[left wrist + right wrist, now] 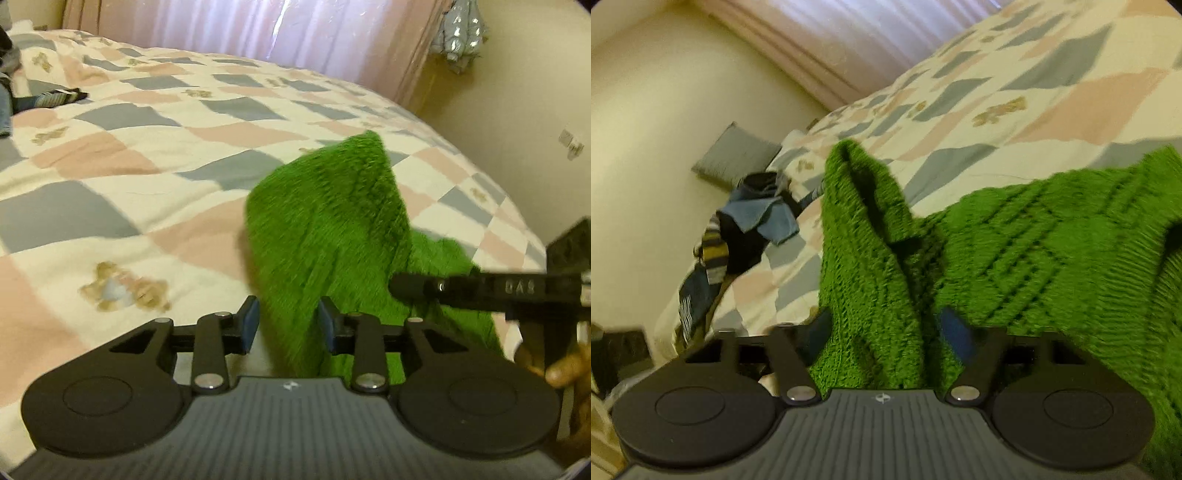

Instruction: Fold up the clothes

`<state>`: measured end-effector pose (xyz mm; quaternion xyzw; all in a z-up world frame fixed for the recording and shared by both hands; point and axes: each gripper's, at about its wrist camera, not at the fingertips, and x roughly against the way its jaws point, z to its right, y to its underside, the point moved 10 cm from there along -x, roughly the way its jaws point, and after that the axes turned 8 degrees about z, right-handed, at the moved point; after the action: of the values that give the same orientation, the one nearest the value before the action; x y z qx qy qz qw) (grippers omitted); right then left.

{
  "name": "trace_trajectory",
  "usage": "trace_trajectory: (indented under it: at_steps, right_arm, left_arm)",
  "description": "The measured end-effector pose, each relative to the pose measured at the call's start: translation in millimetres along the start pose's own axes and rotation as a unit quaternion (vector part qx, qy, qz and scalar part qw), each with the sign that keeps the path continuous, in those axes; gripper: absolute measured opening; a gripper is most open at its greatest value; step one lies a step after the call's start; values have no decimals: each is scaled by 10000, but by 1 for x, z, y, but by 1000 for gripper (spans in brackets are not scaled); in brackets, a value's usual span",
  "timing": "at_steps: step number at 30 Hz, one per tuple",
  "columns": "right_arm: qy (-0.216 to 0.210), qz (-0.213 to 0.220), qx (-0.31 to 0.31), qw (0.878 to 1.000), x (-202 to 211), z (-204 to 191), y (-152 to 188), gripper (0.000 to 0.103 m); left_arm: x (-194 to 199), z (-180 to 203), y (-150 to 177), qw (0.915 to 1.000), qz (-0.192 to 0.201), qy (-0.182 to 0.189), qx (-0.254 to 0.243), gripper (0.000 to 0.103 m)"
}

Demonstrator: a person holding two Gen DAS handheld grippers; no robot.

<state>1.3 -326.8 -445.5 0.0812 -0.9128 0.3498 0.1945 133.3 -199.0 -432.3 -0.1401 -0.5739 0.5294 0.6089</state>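
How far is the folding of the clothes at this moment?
Nothing looks finished yet. In hand: the green knitted sweater is bunched and partly lifted off the patchwork bedspread. The right claw has knit bunched between its pads; the left claw stands open beside a hanging part. Left: flattening and folding the sweater, then the pile of other clothes at the bed's edge, unfolded.
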Motion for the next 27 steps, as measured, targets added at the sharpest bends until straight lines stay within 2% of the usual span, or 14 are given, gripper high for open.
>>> trace_trajectory:
  at_steps: [2,4,6,9,11,14,15,17,19,20,21,24,27]
  right_arm:
    - [44,154,8,9999,9,-1,-4,9]
    - [110,479,-8,9988,29,-3,-18,8]
    - [171,791,-5,9967,57,-7,-33,8]
    - [567,1105,66,9922,94,-3,-45,8]
    - [998,1077,-77,9891,101,21,-41,8]
    - [1108,697,-643,9893,87,62,-23,10]
    - [1111,553,-849,9886,81,76,-16,19]
    - [862,694,-956,9892,81,82,-22,23]
    - [621,988,-719,9906,83,77,-43,43]
    - [521,1071,-629,9909,81,75,-55,63]
    - [421,1153,-539,9910,78,74,-67,68]
    - [286,986,-511,9934,52,77,-90,71]
    - [257,660,-608,9956,19,83,-93,71]
  left_arm:
    - [-11,6,-12,9999,73,100,-4,30]
    - [-18,24,-25,9990,151,366,-183,31]
    - [-25,47,-33,9971,202,564,-470,38]
    - [-44,85,-32,9932,116,765,-867,46]
    - [-62,103,-24,9905,-45,781,-1135,49]
    - [-71,106,-13,9868,-95,487,-1539,49]
    - [-72,105,-10,9854,-90,389,-1654,50]
    - [-65,96,-9,9873,-88,384,-1542,51]
    - [-63,89,-11,9900,-122,396,-1351,51]
    - [-62,86,-13,9911,-134,409,-1263,52]
    - [-61,84,-14,9920,-145,423,-1181,52]
    - [-57,83,-21,9936,-84,468,-1021,51]
    - [-53,74,-32,9955,80,399,-852,50]
